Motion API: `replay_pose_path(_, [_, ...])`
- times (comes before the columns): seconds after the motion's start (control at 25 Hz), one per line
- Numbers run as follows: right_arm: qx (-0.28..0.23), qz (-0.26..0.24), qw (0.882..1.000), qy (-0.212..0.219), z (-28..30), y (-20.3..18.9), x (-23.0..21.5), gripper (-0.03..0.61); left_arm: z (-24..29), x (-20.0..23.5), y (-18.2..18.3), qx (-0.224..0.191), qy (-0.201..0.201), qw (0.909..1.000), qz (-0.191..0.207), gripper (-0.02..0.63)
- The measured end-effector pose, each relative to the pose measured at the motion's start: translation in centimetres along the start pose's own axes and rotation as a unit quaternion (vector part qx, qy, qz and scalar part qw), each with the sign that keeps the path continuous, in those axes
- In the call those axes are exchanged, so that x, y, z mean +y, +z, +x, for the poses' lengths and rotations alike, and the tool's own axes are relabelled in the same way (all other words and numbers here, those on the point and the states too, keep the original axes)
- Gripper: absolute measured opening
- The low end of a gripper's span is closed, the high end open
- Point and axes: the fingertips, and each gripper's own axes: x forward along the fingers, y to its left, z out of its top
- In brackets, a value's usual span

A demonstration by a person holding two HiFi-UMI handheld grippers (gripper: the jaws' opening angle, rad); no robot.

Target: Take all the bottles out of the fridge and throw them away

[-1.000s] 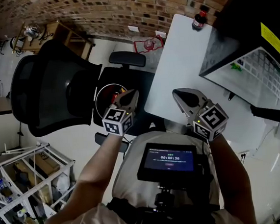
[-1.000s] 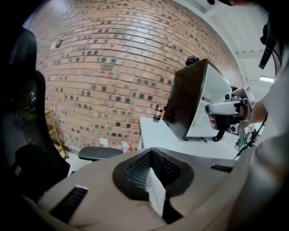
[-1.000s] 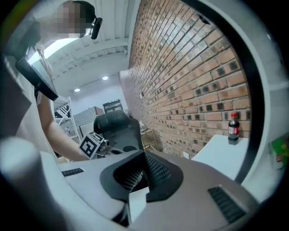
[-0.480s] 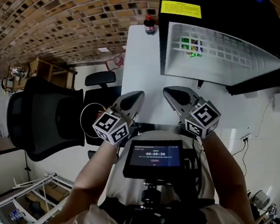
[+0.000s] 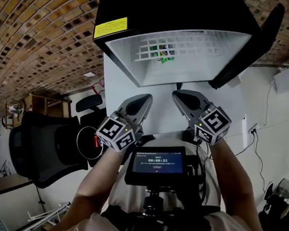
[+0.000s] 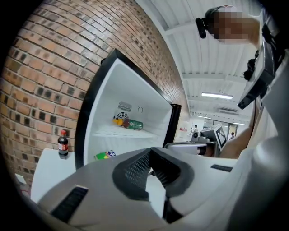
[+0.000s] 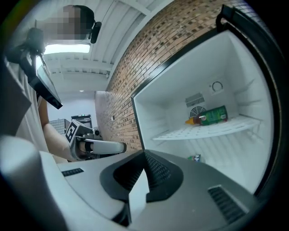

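The black fridge (image 5: 175, 8) stands open on a white table, its white inside and wire shelf facing me. A green bottle (image 6: 132, 124) lies on its side on the shelf, also seen in the right gripper view as the green bottle (image 7: 211, 115) and through the shelf in the head view (image 5: 164, 53). A second green and yellow bottle (image 6: 104, 155) lies on the fridge floor. My left gripper (image 5: 144, 100) and right gripper (image 5: 178, 96) hang side by side in front of the fridge, both shut and empty, well short of the bottles.
A small cola bottle (image 6: 63, 143) stands on the white table (image 5: 119, 94) left of the fridge. A black office chair (image 5: 45, 145) and a round bin (image 5: 88, 143) sit to my left. A brick wall (image 5: 30, 42) runs behind the fridge.
The head view has swung from the chair and table up to the open fridge. Both shut grippers have risen and moved toward the fridge front, staying side by side.
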Motion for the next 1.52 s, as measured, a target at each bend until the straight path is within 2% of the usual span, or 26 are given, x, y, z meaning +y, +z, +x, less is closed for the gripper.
replay_pose_path(0.12, [-0.007, -0.004, 1.0, -0.022, -1.8, 0.4, -1.4, 0.005, 1.7, -0.9, 0.2, 0.006, -0.016, 0.9999, 0.003, 0.002])
replay_pose_path(0.32, [-0.016, -0.015, 0.999, -0.037, -4.9, 0.7, -2.7, 0.005, 4.1, -2.8, 0.1, 0.01, -0.021, 0.9997, -0.001, 0.002])
replay_pose_path(0.6, [-0.026, -0.009, 0.998, -0.065, -7.2, 0.8, -4.4, 0.005, 6.8, -4.6, 0.5, 0.017, -0.045, 0.9985, 0.027, 0.003])
replay_pose_path(0.76, [-0.029, -0.007, 0.997, -0.068, -7.4, 0.8, -4.9, 0.005, 7.2, -4.3, 0.4, 0.023, -0.041, 0.9982, 0.036, 0.002])
replay_pose_path(1.0, [-0.027, -0.008, 0.998, -0.064, -7.0, 0.7, -5.1, 0.005, 6.9, -3.1, 0.8, 0.004, -0.021, 0.9998, 0.001, 0.006])
replay_pose_path(1.52, [-0.034, -0.005, 0.997, -0.066, -6.7, 0.6, -5.5, 0.005, 7.2, -2.2, 0.4, 0.014, -0.006, 0.9998, -0.01, 0.006])
